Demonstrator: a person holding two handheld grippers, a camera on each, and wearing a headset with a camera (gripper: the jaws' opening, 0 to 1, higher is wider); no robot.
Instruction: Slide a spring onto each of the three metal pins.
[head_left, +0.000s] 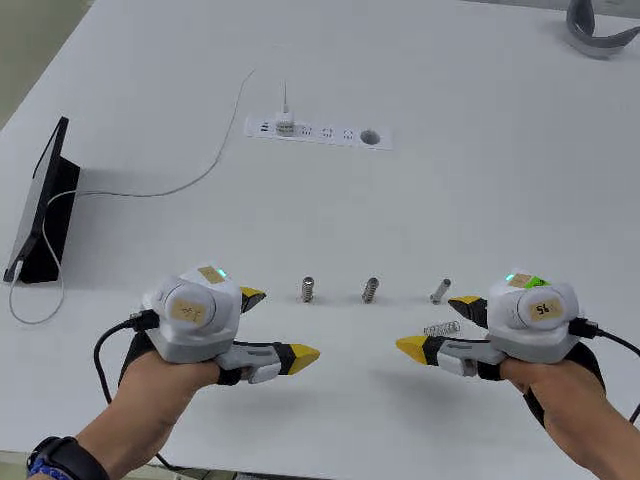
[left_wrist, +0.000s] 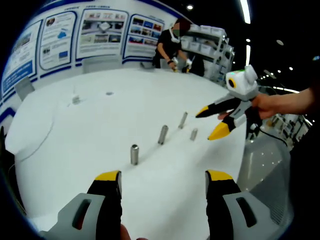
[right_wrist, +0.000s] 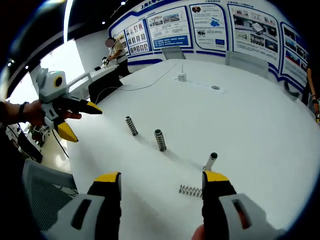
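Three metal pins stand in a row on the white table. The left pin (head_left: 308, 289) and the middle pin (head_left: 371, 290) each carry a spring, also seen as the left pin (right_wrist: 131, 125) and middle pin (right_wrist: 160, 140). The right pin (head_left: 440, 291) (right_wrist: 211, 161) is bare. A loose spring (head_left: 441, 329) (right_wrist: 190, 190) lies flat in front of it, between the open jaws of my right gripper (head_left: 438, 323) (right_wrist: 160, 177). My left gripper (head_left: 278, 325) (left_wrist: 163, 176) hovers open and empty, left of the pins.
A white power strip (head_left: 318, 131) with a cable lies further back. A black tablet on a stand (head_left: 45, 205) sits at the left edge. A grey curved object (head_left: 600, 30) rests at the far right corner. A person (left_wrist: 172, 45) stands at a distant bench.
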